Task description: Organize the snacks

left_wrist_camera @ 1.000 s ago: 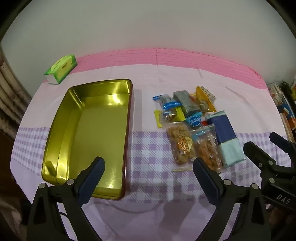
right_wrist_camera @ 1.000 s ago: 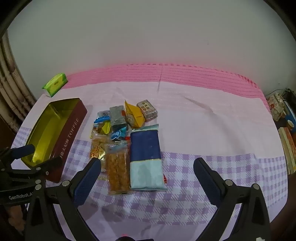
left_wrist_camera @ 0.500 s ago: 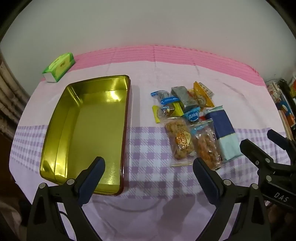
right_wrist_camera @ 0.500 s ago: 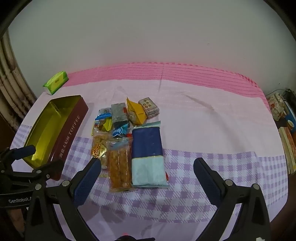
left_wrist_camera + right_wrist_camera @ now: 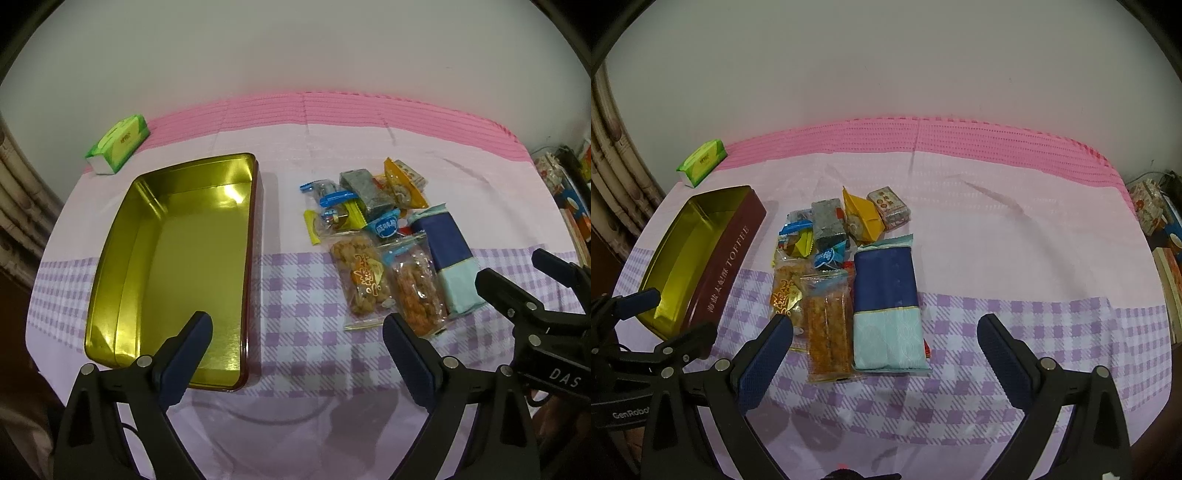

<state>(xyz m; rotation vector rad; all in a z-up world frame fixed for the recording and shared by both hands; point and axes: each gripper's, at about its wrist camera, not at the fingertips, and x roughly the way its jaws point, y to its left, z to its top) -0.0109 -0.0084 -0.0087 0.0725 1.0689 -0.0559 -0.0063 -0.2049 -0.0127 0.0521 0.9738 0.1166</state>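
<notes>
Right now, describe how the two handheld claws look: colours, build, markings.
Both are black plastic with two long tapered fingers and silver screw heads along the frames. The left claw has dark blue textured pads inside its fingers; its body reads "GenRobot", partly cut off in the right wrist view. The right claw has matching blue pads and white "DAS" lettering, seen in the left wrist view.

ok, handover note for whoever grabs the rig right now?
Left tool: open, empty, hovering over the near end of the toffee tin.
Right tool: open, empty, hovering above the near end of the blue-and-teal packet.
Tin sits left, with nothing inside. All snacks lie in one cluster to its right: twisted-cracker bag, candies, small box.
Done: nothing packed.
Left: move every snack into the tin.
</notes>
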